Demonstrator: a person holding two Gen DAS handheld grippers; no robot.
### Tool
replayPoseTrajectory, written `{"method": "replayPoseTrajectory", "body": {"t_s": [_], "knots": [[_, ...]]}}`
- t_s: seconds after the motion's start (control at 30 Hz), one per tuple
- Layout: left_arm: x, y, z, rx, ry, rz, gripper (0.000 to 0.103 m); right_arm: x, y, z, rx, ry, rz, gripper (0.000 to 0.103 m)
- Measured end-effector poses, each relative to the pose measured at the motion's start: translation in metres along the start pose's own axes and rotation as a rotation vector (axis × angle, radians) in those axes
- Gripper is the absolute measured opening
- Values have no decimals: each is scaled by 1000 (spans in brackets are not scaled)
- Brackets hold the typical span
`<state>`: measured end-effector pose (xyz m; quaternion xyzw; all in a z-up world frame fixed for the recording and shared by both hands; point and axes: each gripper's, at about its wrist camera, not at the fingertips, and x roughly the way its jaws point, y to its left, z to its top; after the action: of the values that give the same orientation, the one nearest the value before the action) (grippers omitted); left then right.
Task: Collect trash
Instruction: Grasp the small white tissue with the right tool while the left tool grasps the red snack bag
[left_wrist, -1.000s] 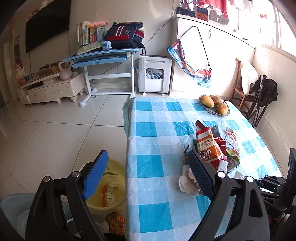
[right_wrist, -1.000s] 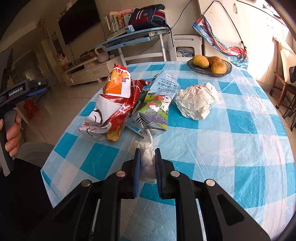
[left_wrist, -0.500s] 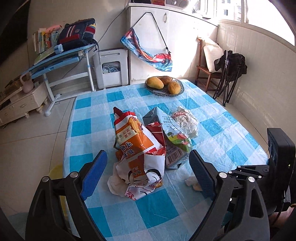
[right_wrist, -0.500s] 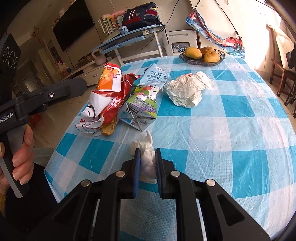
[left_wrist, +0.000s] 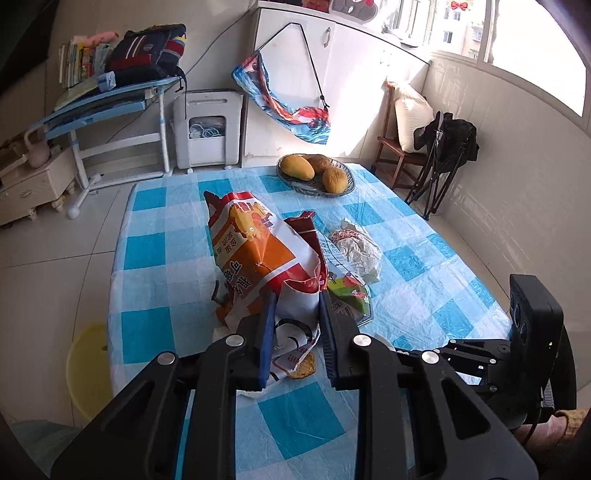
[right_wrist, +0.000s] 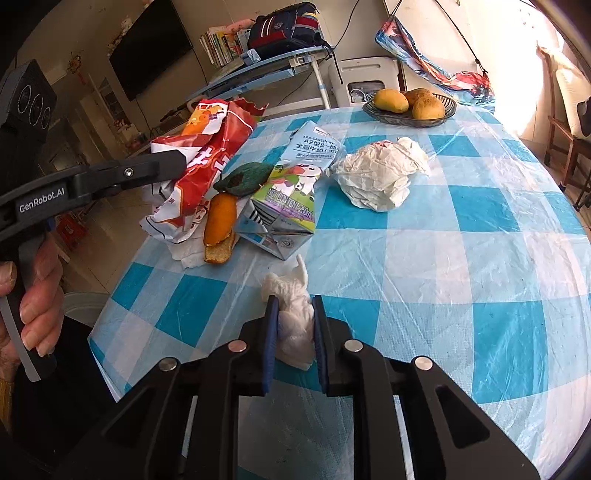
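An orange and red snack bag (left_wrist: 255, 254) lies crumpled on the blue-checked tablecloth (left_wrist: 166, 251). My left gripper (left_wrist: 297, 299) is closing, and its blue pads press on the bag's white lower end; in the right wrist view the left gripper (right_wrist: 177, 164) clamps the same snack bag (right_wrist: 210, 147). My right gripper (right_wrist: 293, 302) is shut on a white tissue wad (right_wrist: 293, 314) just above the cloth. A milk carton (right_wrist: 291, 192), a crumpled white paper (right_wrist: 376, 173) and a piece of bread with orange peel (right_wrist: 219, 218) lie beside the bag.
A basket of fruit (left_wrist: 316, 173) stands at the table's far end. A yellow bin (left_wrist: 86, 365) sits on the floor left of the table. A wooden chair (left_wrist: 399, 147) and a folded black chair stand at the right wall. A person's hand (right_wrist: 37, 306) holds the left gripper's handle.
The left gripper swung from over the yellow bin to the snack bag, and its wide jaws narrowed onto the bag's end. The right gripper kept hold of the tissue and barely moved.
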<state>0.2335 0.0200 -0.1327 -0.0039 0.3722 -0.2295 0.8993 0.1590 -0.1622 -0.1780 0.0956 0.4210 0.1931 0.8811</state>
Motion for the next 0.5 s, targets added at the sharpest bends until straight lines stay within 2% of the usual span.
{"method": "replayPoseTrajectory", "body": {"t_s": [0.07, 0.17, 0.23, 0.3, 0.4, 0.43, 0.47, 0.5], "knots": [[-10, 12, 5, -59, -41, -34, 13, -4, 0, 0, 2, -17, 1, 16], [-25, 33, 9, -155, -92, -68, 12, -8, -1, 2, 3, -34, 5, 15], [-29, 45, 8, -192, -102, -62, 12, -7, -1, 1, 5, -30, 7, 15], [-29, 51, 6, -202, -87, -43, 12, -5, -1, 0, 10, -20, 10, 15], [-20, 46, 0, -173, -4, -92, 13, -4, -2, 0, 18, -12, 12, 15], [-16, 42, -3, -148, 31, -80, 20, -3, -2, 1, 23, -9, 14, 15], [-12, 38, -8, -128, 55, -55, 35, -3, -3, 1, 28, -7, 16, 15], [-9, 35, -11, -115, 70, -26, 57, -2, -4, 0, 33, -4, 19, 15]]}}
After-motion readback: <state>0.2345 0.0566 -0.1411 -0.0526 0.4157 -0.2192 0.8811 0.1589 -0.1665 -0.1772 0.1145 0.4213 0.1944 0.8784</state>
